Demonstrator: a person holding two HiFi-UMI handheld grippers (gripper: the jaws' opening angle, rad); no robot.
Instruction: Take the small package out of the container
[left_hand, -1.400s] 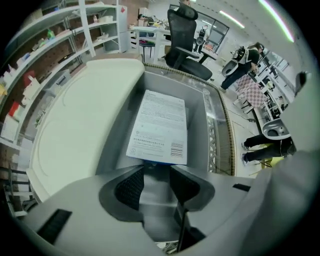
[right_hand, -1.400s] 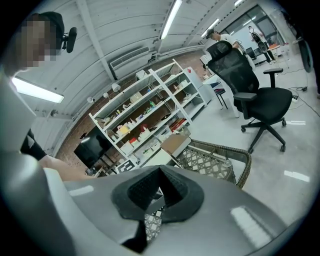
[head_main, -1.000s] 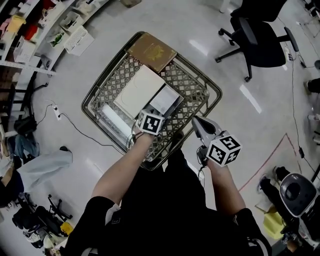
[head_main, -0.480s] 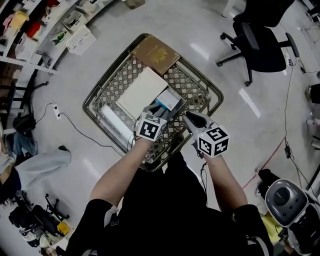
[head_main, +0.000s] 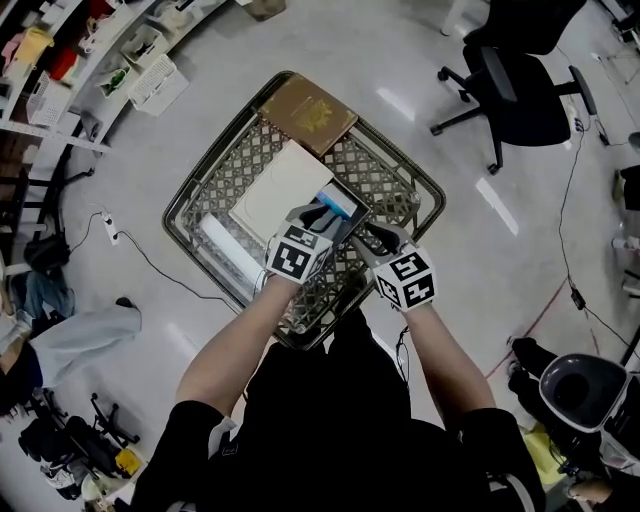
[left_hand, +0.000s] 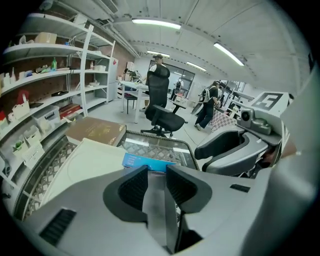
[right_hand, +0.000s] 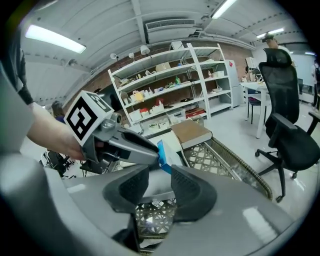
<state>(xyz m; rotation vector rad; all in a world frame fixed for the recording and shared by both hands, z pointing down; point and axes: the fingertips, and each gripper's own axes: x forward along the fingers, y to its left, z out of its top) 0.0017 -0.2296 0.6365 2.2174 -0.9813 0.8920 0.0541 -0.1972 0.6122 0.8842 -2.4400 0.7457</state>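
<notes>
Head view: the small package (head_main: 336, 204) is over the middle of the basket (head_main: 176, 212), tilted up above the flat white box (head_main: 272, 186). Its long axis runs away from the person, roughly in line with the left gripper (head_main: 322, 218). That gripper has the near end; the blue-edged end points away. The right gripper (head_main: 372, 238) sits just beside the package's right edge, aimed inward at it.

Left gripper view: the jaws are closing with the package between them, and the pads press on both flat faces. The blue end sticks out past the tips, above the basket's far rim.

Right gripper view: the jaws are opening and nothing is gripped. The package's blue corner lies dead ahead at the tips, edge-on and slightly left of centre, with the left gripper clamped on it from the left.

Judgement: the left gripper already owns the package. The next move depends on whether the right jaws straddle that thin edge.
</notes>
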